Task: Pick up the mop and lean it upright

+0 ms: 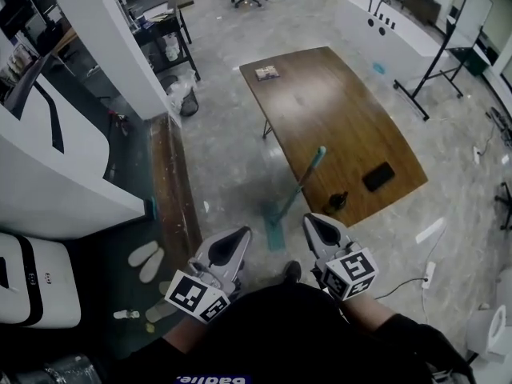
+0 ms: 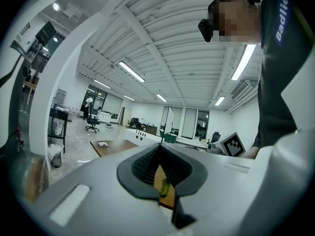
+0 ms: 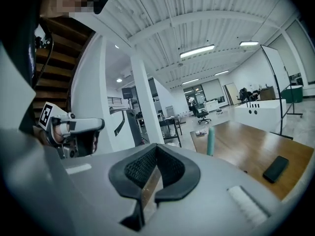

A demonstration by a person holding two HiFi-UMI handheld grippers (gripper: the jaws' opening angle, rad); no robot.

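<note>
The mop leans against the near edge of the brown table. Its teal handle tip rests at the table edge and its flat teal head lies on the floor. The handle tip also shows in the right gripper view. My left gripper and right gripper are held close to the body, just short of the mop head, one on each side. Both are shut with nothing between the jaws. In the gripper views the left gripper and right gripper point level across the room.
On the table lie a black phone, a small dark object and a booklet. A white pillar and a wooden strip stand to the left. Slippers and a power strip lie on the floor.
</note>
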